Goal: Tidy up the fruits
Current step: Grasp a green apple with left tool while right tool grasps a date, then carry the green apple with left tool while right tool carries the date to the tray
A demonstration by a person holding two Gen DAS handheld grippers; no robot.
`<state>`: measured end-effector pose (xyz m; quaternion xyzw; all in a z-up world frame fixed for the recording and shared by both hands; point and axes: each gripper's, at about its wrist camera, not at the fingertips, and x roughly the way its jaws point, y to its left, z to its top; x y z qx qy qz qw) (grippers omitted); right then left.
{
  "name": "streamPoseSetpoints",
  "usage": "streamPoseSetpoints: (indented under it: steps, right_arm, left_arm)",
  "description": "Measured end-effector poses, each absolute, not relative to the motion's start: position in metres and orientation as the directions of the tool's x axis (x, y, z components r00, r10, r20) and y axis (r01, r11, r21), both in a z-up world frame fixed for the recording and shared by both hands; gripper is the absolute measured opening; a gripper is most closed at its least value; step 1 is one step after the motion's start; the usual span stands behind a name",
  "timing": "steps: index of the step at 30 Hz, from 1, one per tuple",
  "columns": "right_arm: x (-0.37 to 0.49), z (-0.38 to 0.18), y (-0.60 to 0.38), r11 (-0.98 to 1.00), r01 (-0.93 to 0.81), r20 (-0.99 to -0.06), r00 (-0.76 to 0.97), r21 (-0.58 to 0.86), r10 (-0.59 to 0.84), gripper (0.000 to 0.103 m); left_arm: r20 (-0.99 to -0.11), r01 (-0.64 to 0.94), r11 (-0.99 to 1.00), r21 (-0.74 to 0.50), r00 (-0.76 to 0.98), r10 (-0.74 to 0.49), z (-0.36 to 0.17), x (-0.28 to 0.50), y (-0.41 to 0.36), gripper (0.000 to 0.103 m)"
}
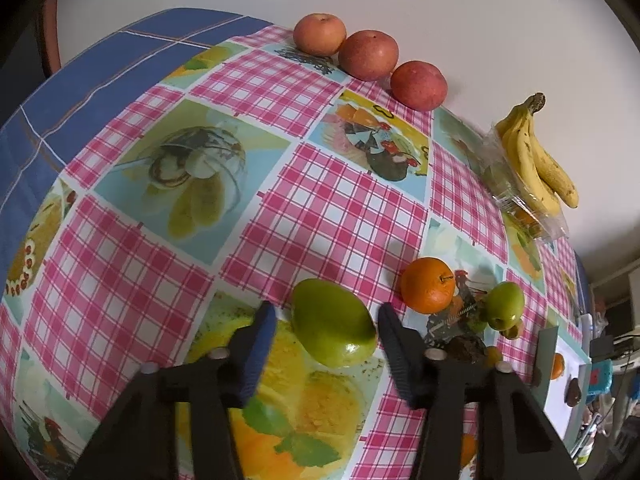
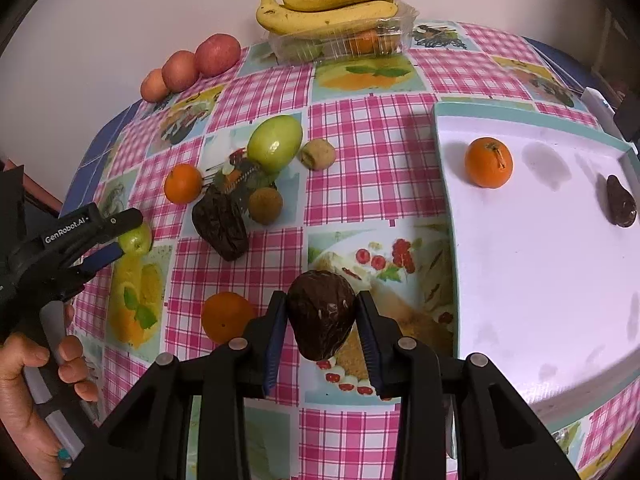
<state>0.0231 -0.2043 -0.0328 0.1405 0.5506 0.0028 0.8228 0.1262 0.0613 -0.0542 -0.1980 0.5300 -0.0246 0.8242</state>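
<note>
Dark brown, wrinkled avocado (image 2: 322, 322) sits pinched between the pads of the right hand-held gripper (image 2: 322, 330), held just above the table (image 2: 360, 128) beside the white tray (image 2: 520, 280). Its narrow end points away from the camera, toward the fingertips, so its long axis runs along the fingers.

Left hand-held gripper (image 1: 328, 332) straddles a green apple (image 1: 332, 322) that rests on the table. Its left pad stands a little off the fruit, and the right pad does not visibly press on it either, so I read this as not yet a firm grip. The apple's long axis runs slantwise across the jaws.

Step in hand, as I judge it: carry the avocado to the tray, where an orange (image 2: 489, 162) and another dark avocado (image 2: 620, 202) already lie well apart. Next move calls for shifting right over the tray rim and lowering onto bare white surface, probably near the other avocado.

Loose fruit remains on the cloth; bananas (image 2: 332, 4) rest on a clear box.
</note>
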Motion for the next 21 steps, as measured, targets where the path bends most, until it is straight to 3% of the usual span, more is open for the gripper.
streamPoseSetpoints:
  steps: [21]
  right_arm:
    - [0.015, -0.014, -0.236, 0.946, 0.223, -0.882, 0.459, 0.234, 0.111, 0.036]
  left_arm:
    - [-0.819, -0.093, 0.924, -0.37, 0.502, -0.277, -0.006, 0.116, 0.051, 0.046]
